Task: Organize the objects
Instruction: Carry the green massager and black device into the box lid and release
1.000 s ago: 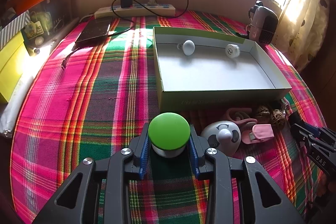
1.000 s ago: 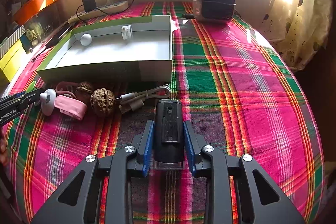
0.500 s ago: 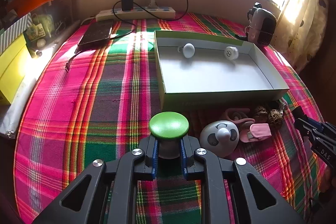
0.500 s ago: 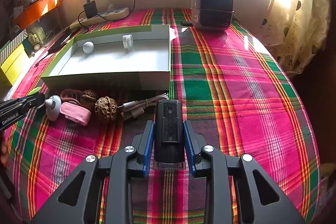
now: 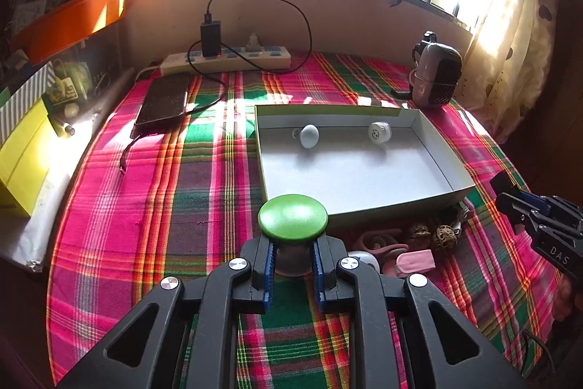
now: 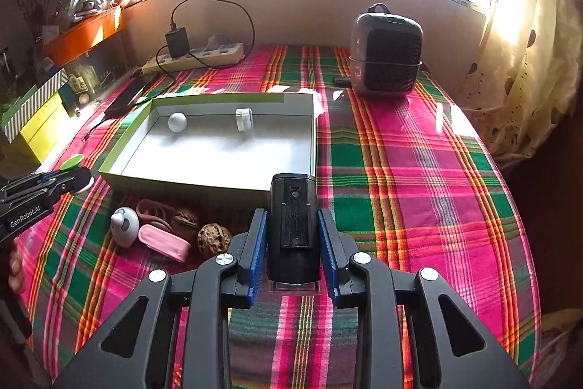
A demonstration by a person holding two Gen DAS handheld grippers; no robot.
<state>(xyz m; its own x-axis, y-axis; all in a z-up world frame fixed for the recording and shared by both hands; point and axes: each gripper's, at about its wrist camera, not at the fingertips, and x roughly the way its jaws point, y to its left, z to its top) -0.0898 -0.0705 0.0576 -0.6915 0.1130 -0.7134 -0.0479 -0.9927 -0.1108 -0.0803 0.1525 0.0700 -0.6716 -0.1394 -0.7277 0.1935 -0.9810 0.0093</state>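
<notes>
Scattered small objects lie on a pink-and-green plaid cloth (image 5: pixel 182 206) under the barred window. Far left, a dark flat phone (image 5: pixel 164 102) rests by a cream power strip (image 5: pixel 226 59). Next, the left gripper (image 5: pixel 292 257) has its blue pads clamped tight on the pale base of a green-capped mushroom-shaped knob (image 5: pixel 292 217), held clear of the cloth before the shallow green-edged cardboard box (image 6: pixel 120 155). Inside the box sit a white ball-shaped piece (image 6: pixel 177 122) and a small white ribbed cap (image 6: pixel 243 119), both near the far wall. In front lie a white round gadget (image 6: pixel 124 225), a pink clip (image 6: pixel 164 242) and two wrinkled walnuts (image 6: pixel 214 236). Rightward, the right gripper (image 6: pixel 293 236) pinches a black rectangular battery-like block (image 6: pixel 293 225), jaws narrowly parted around it. A grey mesh-fronted heater (image 6: pixel 386 59) stands far right.
</notes>
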